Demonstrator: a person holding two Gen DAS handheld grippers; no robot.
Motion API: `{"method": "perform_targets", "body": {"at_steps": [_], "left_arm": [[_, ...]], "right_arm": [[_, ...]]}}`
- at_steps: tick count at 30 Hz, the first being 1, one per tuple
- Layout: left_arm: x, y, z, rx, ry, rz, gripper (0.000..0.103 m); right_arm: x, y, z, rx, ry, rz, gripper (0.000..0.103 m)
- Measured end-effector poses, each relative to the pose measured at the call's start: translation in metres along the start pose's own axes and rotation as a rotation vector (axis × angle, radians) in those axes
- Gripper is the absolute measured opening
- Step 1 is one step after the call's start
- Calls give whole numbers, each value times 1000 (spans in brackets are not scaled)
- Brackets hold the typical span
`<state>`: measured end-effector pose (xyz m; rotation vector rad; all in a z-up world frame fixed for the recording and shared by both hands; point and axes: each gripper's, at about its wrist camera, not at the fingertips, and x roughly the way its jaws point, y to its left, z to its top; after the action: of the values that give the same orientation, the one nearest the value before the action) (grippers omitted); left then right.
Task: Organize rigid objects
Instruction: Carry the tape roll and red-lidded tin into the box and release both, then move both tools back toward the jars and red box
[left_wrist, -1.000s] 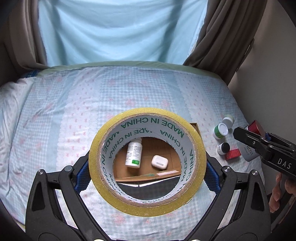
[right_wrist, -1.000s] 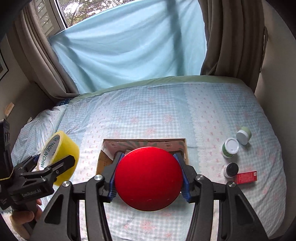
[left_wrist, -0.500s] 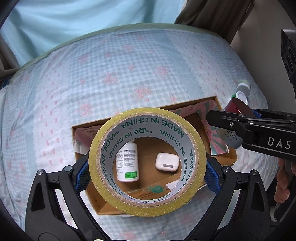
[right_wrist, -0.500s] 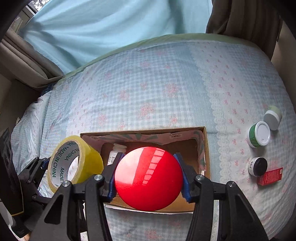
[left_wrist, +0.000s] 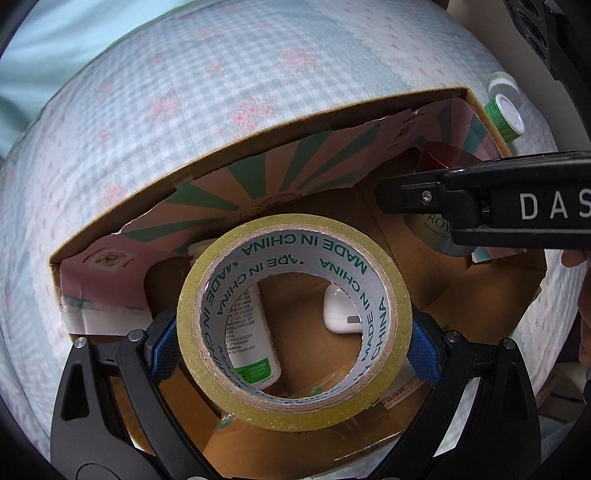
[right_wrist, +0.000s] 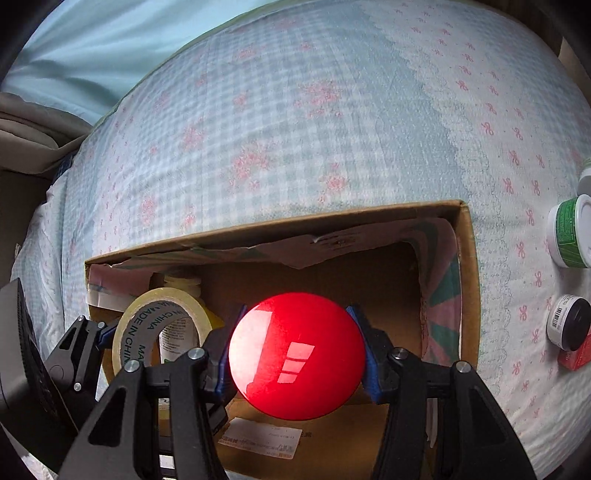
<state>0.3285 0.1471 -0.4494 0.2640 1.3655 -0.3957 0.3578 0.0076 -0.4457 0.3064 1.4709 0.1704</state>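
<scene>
My left gripper is shut on a yellow tape roll and holds it over the left half of an open cardboard box. Through the roll I see a white bottle and a white earbud case on the box floor. My right gripper is shut on a red-lidded jar over the box's right half. The jar and right gripper also show in the left wrist view. The tape roll also shows in the right wrist view.
The box sits on a bed with a blue checked sheet. Right of the box lie a green jar with a white lid, a small black-lidded jar and a red carton. A light curtain hangs behind the bed.
Both grippers have moved forward and down toward the box, which now fills the views. The tape roll and the red-lidded jar stay gripped and now hang over the box's inside.
</scene>
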Motion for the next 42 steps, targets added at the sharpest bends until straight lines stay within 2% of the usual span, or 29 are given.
{"method": "perform_targets", "body": {"at_steps": [5, 6, 7, 8, 9, 10, 14, 21, 28, 34, 42], "left_arm": [[0, 0, 0, 39, 19, 18, 97], [0, 0, -2, 48, 28, 19, 103], [-1, -1, -4, 59, 31, 19, 103], [-4, -1, -7, 66, 20, 16, 103], [-7, -1, -11, 69, 17, 11, 103], [-10, 0, -14, 62, 10, 14, 103], [-24, 9, -23, 10, 0, 5, 103], [-46, 10, -32, -7, -15, 25, 103], [-90, 12, -41, -49, -74, 37, 103], [-145, 0, -61, -64, -140, 60, 103], [-211, -34, -89, -81, -240, 50, 103]], "right_arm": [[10, -1, 4, -9, 45, 0, 51], [9, -1, 4, -5, 43, 1, 65], [6, 0, 4, -11, 27, 25, 73], [3, 2, 4, -24, 13, 53, 86], [1, 6, 4, -42, 3, 36, 103], [-2, 9, 3, -66, -10, 7, 103], [-12, 9, -2, -89, -39, -5, 103], [-29, 12, -12, -61, -70, 1, 103], [-65, 26, -29, -73, -101, 16, 103], [-118, 41, -57, -107, -164, 11, 103], [-213, 47, -108, -189, -304, -43, 103]]}}
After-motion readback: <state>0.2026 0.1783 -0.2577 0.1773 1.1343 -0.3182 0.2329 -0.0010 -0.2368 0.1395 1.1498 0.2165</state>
